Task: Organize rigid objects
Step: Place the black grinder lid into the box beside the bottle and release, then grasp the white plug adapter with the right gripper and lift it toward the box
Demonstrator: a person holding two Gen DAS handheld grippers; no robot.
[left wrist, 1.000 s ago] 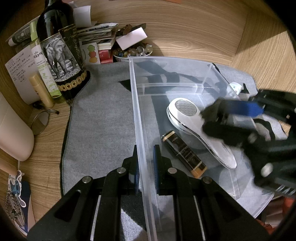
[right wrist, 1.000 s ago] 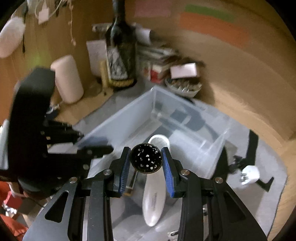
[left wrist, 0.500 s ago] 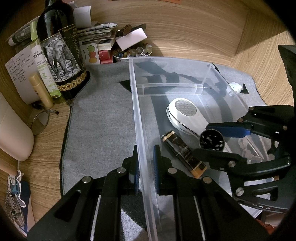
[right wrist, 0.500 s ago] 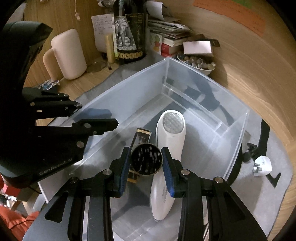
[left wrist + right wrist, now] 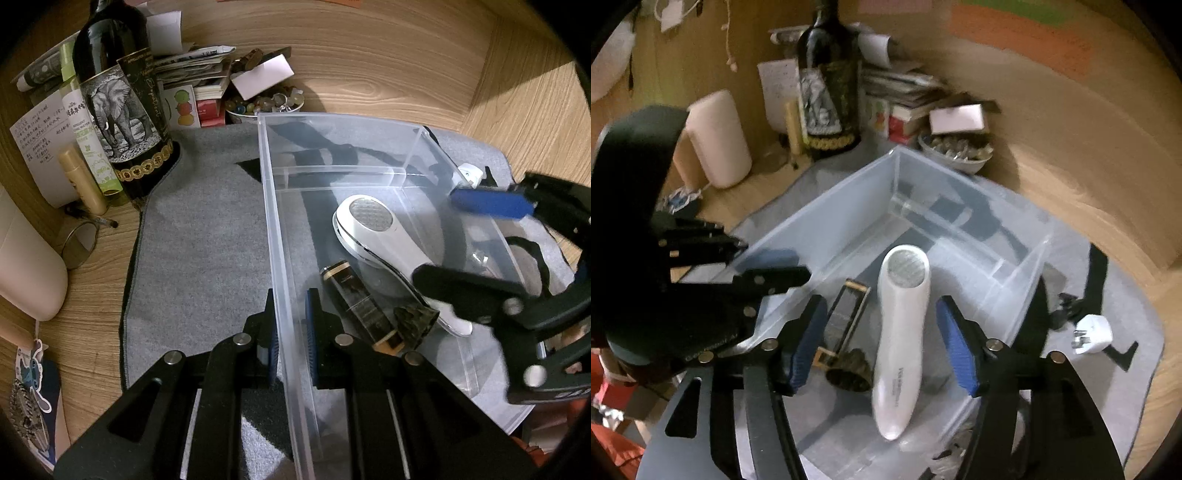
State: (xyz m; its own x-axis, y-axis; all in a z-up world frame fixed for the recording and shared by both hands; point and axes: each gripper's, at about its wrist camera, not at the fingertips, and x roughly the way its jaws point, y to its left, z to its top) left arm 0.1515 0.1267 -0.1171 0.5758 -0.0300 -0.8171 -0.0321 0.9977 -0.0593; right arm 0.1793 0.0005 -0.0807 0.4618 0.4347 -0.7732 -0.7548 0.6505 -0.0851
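**Grinder lies in the clear bin, right tongs spread above it**

Taking the clear plastic bin (image 5: 369, 122) as the landmark: at its near long wall the left gripper (image 5: 291, 332) pinches the wall itself, one blue pad outside and one inside, pressed together on the plastic. In the right wrist view the same gripper (image 5: 768, 266) sits on the bin's left rim.

Just inside that wall, on the bin floor, lies a small dark round grinder (image 5: 415, 323), tipped on its side and touching the near end of a black-and-gold rectangular tube (image 5: 360, 304). From the right wrist view the grinder (image 5: 849, 371) lies between the tube (image 5: 847, 314) and the white handheld device (image 5: 901, 332), close against both. The right gripper (image 5: 882, 343) hangs over this spot with its jaws spread wide and nothing between them; the grinder is below and clear of the pads. In the left wrist view that gripper (image 5: 480, 243) is blurred over the bin's right side.

The white device (image 5: 384, 240) lies diagonally along the bin floor, its mesh head toward the far divider.

Outside the bin, a grey mat (image 5: 199, 240) lies under it. Beyond the right wall sits a white plug (image 5: 1093, 334) on the mat. Past the far left corner stands a dark bottle with an elephant label (image 5: 122, 110), and behind the far wall a bowl of small stones (image 5: 262, 105).
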